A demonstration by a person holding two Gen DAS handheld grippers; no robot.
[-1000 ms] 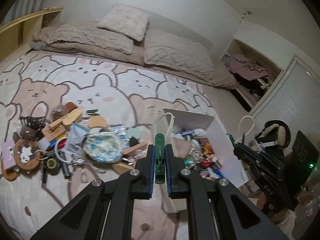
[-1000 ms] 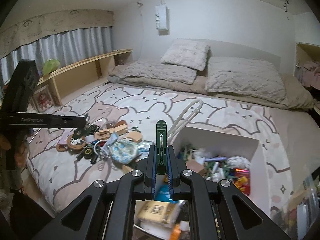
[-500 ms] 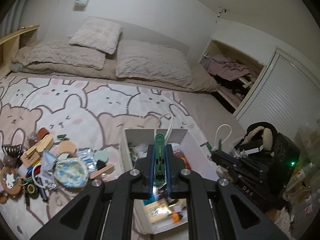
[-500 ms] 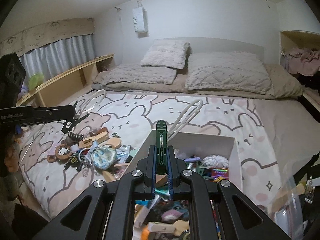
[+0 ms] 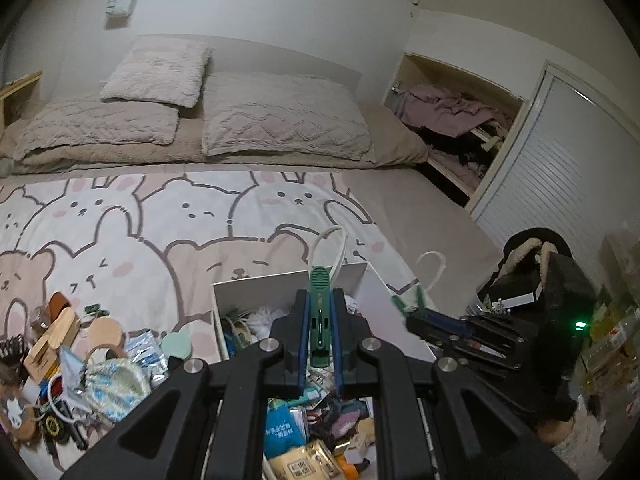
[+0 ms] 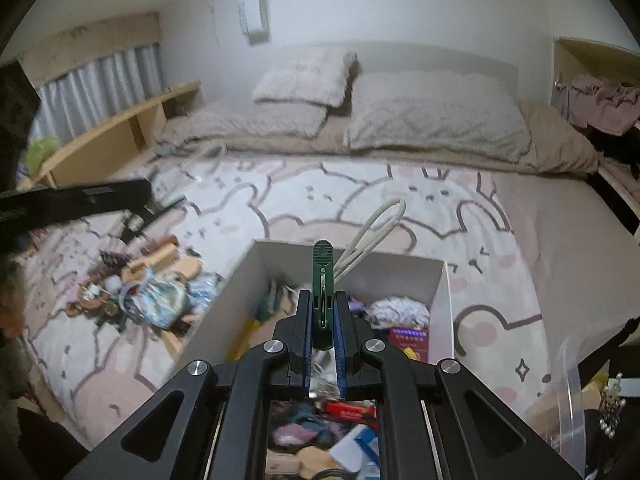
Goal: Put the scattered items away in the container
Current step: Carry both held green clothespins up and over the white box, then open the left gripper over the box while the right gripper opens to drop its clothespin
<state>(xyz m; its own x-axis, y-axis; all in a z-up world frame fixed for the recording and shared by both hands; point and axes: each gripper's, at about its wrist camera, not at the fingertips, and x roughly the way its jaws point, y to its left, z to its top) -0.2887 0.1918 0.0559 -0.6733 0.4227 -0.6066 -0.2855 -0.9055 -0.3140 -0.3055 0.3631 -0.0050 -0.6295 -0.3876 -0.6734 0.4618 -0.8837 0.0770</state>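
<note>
White open box point(image 5: 256, 285), on the bed point(image 5: 208, 216) near its foot edge: filled with mixed small goods, among them a blue packet point(image 5: 285, 428), a red packet point(image 6: 409, 338), a white fluffy piece point(image 6: 396, 307) and a white cord loop point(image 6: 374, 236) rising over the far wall. Scattered items point(image 5: 80, 364), including a floral pouch point(image 5: 116, 382), lie heaped on the bedspread beside the box, toward the bed's side edge. Left claw point(image 5: 320, 332) and right claw point(image 6: 323, 320): both over the box, each narrowed onto a green clothes peg point(image 5: 320, 312).

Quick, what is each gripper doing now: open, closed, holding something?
Left gripper: closed on a green clothespin with a white loop.
Right gripper: closed on a green clothespin with a white loop.
</note>
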